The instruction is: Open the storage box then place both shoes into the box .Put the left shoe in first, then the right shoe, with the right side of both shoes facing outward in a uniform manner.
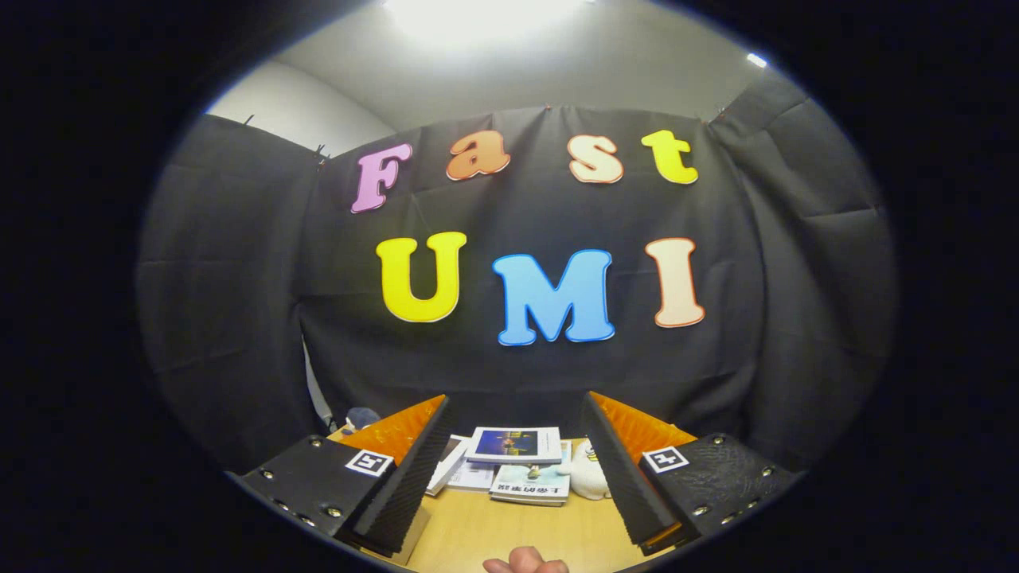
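My gripper (513, 469) stands open above a light wooden table (478, 533), its two black ribbed fingers (406, 469) spread wide with nothing between them. The orange backs of the fingers face outward. The camera points mostly at the booth's back wall. I cannot make out a storage box. A white, rounded object (587, 469) lies just inside the right finger, and I cannot tell if it is a shoe.
A small pile of books and booklets (513, 461) lies on the table beyond the fingers, close to the wall. A person's fingertip (525, 562) pokes in at the near edge of the table. A dark blue object (360, 417) sits behind the left finger.
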A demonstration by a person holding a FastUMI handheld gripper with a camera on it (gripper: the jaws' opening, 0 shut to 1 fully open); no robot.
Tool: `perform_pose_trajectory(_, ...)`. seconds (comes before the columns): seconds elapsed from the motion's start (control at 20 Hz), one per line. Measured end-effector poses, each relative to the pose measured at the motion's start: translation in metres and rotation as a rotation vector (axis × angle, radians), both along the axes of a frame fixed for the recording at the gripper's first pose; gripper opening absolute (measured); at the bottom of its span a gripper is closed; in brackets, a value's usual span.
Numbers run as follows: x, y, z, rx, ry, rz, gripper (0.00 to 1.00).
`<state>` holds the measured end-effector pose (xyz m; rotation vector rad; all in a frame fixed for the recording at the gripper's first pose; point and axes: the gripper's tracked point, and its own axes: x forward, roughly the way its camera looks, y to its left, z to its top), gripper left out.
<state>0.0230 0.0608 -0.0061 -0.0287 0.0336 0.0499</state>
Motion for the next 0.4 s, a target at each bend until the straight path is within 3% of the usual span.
perform_pose_trajectory(0.4, -0.012, -0.046, -0.001, 0.022, -0.004, -0.102, 0.99)
